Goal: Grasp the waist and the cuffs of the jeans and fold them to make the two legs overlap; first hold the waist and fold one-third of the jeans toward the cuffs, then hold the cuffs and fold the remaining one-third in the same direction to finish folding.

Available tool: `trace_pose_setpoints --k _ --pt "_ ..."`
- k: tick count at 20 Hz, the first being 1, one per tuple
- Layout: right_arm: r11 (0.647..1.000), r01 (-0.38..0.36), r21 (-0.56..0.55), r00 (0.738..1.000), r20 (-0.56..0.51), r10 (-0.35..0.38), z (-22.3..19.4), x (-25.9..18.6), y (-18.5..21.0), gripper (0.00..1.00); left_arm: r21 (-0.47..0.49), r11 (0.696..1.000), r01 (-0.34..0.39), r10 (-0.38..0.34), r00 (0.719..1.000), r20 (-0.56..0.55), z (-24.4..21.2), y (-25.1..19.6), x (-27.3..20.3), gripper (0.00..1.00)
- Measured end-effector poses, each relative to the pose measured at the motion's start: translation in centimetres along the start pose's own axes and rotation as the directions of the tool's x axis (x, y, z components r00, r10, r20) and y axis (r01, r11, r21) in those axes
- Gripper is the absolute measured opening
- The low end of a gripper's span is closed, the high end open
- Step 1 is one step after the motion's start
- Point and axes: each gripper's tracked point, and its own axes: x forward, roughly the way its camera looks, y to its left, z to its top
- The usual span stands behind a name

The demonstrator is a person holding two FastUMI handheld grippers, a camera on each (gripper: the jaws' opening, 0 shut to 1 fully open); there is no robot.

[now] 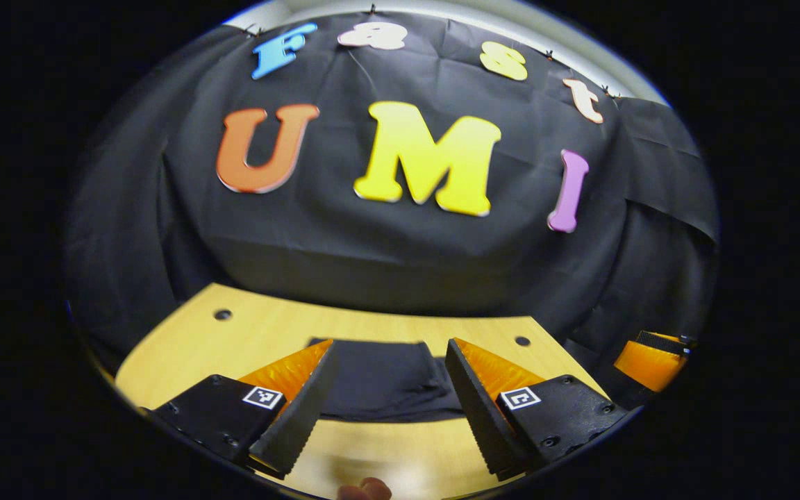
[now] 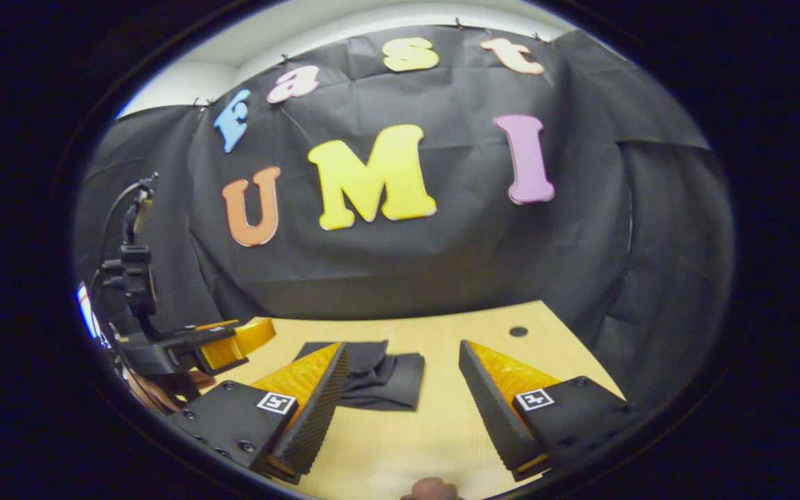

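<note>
Left gripper view gave us the left gripper [image 1: 389, 406] held above the wooden table [image 1: 247, 326] with its jaws spread wide and nothing between them. Beyond the fingertips lay the dark jeans [image 1: 382, 378], a compact, flat bundle on the table, sitting dead ahead of the gripper and centred in the gap between the fingers, yet apart from both. At the far right edge of that view we saw part of the right gripper [image 1: 653, 361], off the table's corner.

From the right gripper view, the right gripper [image 2: 403, 406] was also wide open and empty, hovering over bare tabletop. The jeans [image 2: 379, 375] lay ahead and to its left, partly hidden behind its left finger, with folded layers showing along the nearer edge. The left gripper [image 2: 233, 344] appeared at the left of that view, near the bundle's other side.

We judged that the jeans already looked folded into a short stack, so the task seemed at or near its end, though we could not tell how many layers the bundle held. The bundle's longer side ran across both views, from one gripper toward the other. We judged the left gripper better lined up with it, the right sitting off to one side.
</note>
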Motion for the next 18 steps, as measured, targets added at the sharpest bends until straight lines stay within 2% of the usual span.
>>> trace_pose_setpoints --k 2,4,5,7,8,9,10,13,14,18 --pt "0.999 -0.008 -0.045 0.997 0.072 0.012 2.5 0.3 2.3 0.98 0.013 1.000 -0.026 0.025 0.997 0.072 3.4 2.0 -1.8 0.98" --pt "0.997 0.020 -0.079 0.988 0.154 -0.008 5.2 0.4 3.7 0.99 0.027 0.999 -0.041 0.037 0.991 0.131 6.8 3.9 -3.9 0.98" --pt "0.996 0.034 -0.080 0.983 0.184 -0.019 6.0 0.3 4.3 0.93 0.029 0.999 -0.042 0.037 0.988 0.153 8.1 4.4 -4.7 0.98" --pt "0.997 0.043 -0.064 0.975 0.221 -0.028 6.9 -0.2 5.8 0.93 0.026 0.997 -0.068 0.062 0.981 0.184 9.5 6.2 -6.2 1.00" --pt "0.997 0.050 -0.061 0.974 0.225 -0.036 7.0 -0.4 6.2 0.93 0.018 0.997 -0.074 0.069 0.979 0.193 9.9 6.8 -7.1 0.98" --pt "0.997 0.054 -0.062 0.974 0.225 -0.039 6.9 -0.4 6.3 0.98 0.013 0.997 -0.079 0.075 0.976 0.203 10.1 7.3 -7.7 0.97" --pt "0.996 0.061 -0.065 0.974 0.220 -0.045 6.7 -0.4 6.6 0.93 0.010 0.997 -0.083 0.079 0.975 0.208 10.4 7.5 -8.2 0.97" --pt "0.994 0.071 -0.080 0.979 0.197 -0.054 5.6 -0.7 8.3 0.93 0.014 0.996 -0.085 0.080 0.973 0.216 10.7 8.3 -9.1 0.98" --pt "0.994 0.069 -0.086 0.981 0.188 -0.052 5.2 -0.8 8.8 0.98 0.012 0.997 -0.079 0.075 0.973 0.217 10.8 8.6 -9.4 0.98" --pt "0.991 0.083 -0.103 0.981 0.181 -0.063 4.7 -1.1 10.1 0.98 0.012 0.996 -0.089 0.085 0.976 0.202 10.2 10.2 -9.9 1.00"
